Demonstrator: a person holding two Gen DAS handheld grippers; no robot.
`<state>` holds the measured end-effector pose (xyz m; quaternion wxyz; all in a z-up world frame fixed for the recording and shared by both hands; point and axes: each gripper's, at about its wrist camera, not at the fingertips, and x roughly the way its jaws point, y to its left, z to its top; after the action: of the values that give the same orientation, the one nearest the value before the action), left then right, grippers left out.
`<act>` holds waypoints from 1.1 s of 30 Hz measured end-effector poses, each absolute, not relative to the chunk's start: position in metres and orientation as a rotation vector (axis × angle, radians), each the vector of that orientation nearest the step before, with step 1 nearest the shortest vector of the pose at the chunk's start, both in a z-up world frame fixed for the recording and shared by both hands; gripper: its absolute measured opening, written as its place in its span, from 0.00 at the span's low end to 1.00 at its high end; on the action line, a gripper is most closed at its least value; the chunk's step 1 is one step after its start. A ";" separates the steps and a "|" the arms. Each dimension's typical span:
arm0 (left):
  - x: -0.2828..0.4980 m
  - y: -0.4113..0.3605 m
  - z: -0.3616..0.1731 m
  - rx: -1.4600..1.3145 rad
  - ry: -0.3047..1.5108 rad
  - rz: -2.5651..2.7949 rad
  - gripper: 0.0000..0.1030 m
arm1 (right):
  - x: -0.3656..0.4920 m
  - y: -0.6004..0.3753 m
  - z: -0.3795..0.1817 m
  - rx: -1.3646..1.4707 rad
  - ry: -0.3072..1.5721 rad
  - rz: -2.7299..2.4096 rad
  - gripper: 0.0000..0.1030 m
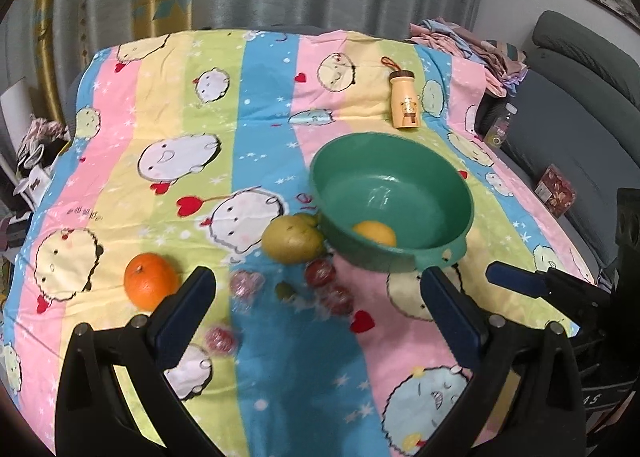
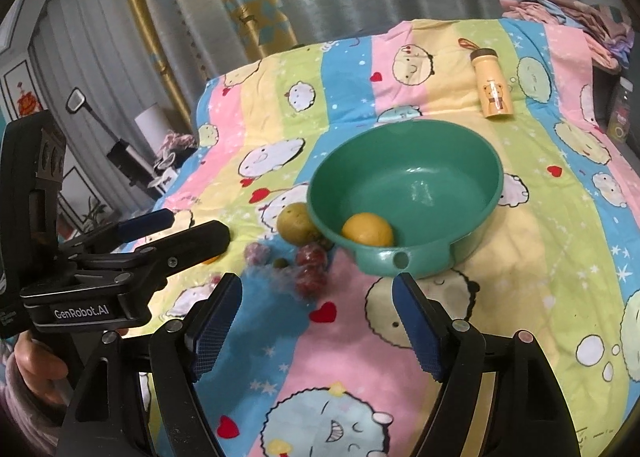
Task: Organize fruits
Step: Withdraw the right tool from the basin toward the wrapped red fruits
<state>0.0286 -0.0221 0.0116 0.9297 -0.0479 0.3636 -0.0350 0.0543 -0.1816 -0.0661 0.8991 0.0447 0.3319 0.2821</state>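
At the bottom of both views, the left gripper (image 1: 316, 289) and right gripper (image 2: 316, 297) stand spread, holding nothing. Mid-frame, small wrapped red fruits (image 1: 320, 273) could roll if nudged. The pear (image 1: 290, 239) touches the green bowl (image 1: 440, 177), stem end toward it; an orange (image 1: 150, 280) sits lower left.
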 end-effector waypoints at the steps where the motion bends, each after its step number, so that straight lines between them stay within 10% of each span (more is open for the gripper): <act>1: 0.025 -0.015 0.010 -0.112 0.750 -0.066 1.00 | 0.053 -0.180 -0.067 0.089 0.691 0.588 0.76; 33: -0.002 0.068 -0.065 -0.283 0.853 -0.011 0.98 | 0.054 -0.131 -0.120 -0.006 0.836 0.646 0.76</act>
<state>-0.0016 0.0684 -0.0652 0.9006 -0.1366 0.4125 -0.0053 0.0543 -0.1305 -0.1205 0.8638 -0.0030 0.3988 0.3080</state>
